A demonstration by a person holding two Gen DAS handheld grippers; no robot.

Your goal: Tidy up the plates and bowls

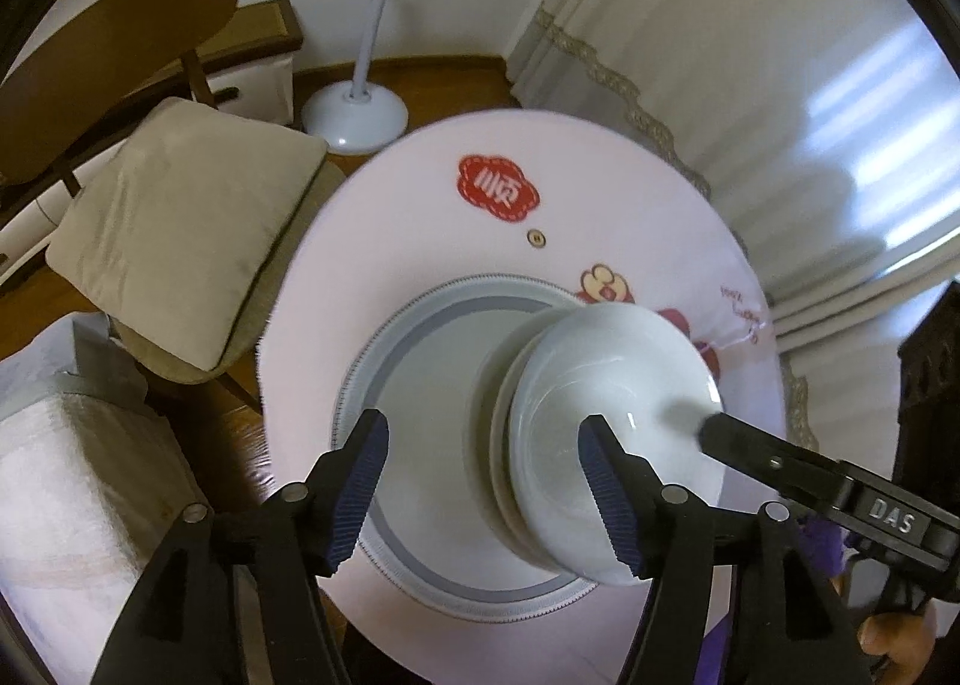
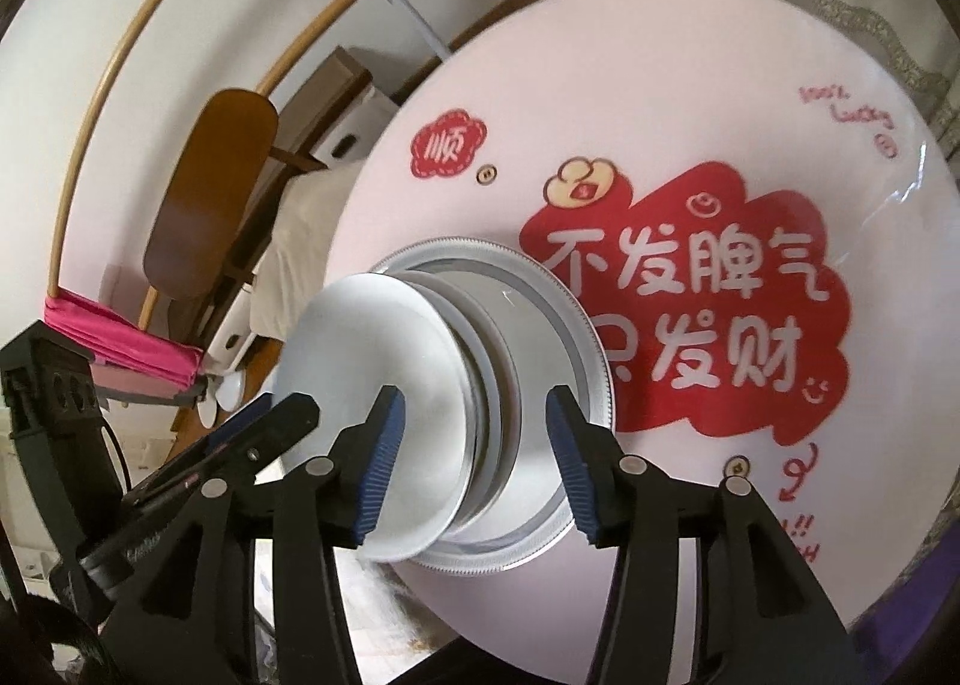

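Note:
A large plate with a grey-blue rim lies on the round pink table. A stack of small white dishes sits on its right part. My left gripper is open above the plate, its right finger beside the stack. My right gripper's fingertip reaches in at the stack's right edge. In the right wrist view the large plate carries the dish stack, and my right gripper is open, its fingers on either side of the stack's near edge.
A wooden chair with beige cushions stands left of the table. A white lamp stand is on the floor behind it. White curtains hang at the right. The table bears a big red print.

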